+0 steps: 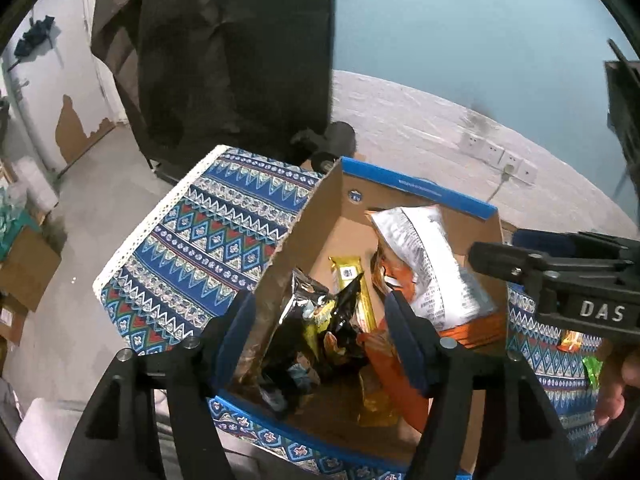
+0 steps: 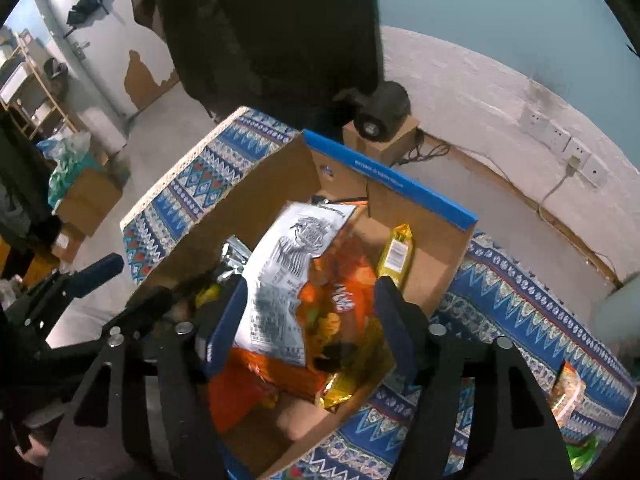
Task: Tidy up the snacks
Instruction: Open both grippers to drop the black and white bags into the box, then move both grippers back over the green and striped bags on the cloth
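Patterned tablecloth (image 1: 192,240); yellow bar (image 2: 396,256) clearer from right wrist.

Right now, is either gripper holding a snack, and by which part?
Nothing is held. The left gripper and right gripper are both open above the snacks in the cardboard box.

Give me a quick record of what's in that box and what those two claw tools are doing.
container: open brown cardboard box with blue rim
surface: blue patterned tablecloth
inside: large orange and white crinkly snack bag; yellow wrapped bar; black and yellow foil packet
left gripper: open above box, holding nothing
right gripper: open above orange bag, holding nothing
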Available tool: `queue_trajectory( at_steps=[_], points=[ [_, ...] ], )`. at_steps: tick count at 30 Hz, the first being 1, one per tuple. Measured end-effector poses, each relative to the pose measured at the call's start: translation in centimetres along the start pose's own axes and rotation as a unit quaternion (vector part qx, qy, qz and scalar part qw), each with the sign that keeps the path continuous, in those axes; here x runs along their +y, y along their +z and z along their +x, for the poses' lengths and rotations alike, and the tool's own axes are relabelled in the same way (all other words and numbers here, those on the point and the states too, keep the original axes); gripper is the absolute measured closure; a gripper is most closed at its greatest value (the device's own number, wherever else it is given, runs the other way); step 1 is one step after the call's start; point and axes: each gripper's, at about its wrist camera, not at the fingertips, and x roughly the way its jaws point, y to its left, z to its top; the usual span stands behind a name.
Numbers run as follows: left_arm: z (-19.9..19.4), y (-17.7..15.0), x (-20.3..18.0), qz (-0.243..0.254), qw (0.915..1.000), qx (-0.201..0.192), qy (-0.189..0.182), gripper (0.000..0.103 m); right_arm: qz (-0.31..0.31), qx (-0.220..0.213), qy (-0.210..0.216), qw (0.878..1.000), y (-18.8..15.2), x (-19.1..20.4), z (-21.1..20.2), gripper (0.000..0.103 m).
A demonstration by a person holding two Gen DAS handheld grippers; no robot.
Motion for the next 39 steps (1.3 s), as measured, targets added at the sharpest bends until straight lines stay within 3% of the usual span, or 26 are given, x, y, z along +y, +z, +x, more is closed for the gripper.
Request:
queue_trajectory(
  at_steps=[17, 39],
  points=[
    [-1.8, 0.2, -4.3, 0.017, 0.9983, -0.015, -0.054, 0.030, 0.061, -0.007, -0.051, 0.997, -3.7, -6.2, -4.7, 0.031],
    [-2.9, -2.8, -17.1, 0.136, 0.9840, 0.012, -0.114, 0.027, 0.157, 0.003, -0.106, 0.982, -13.8, -16.3, -11.1, 0.031]
  ],
)
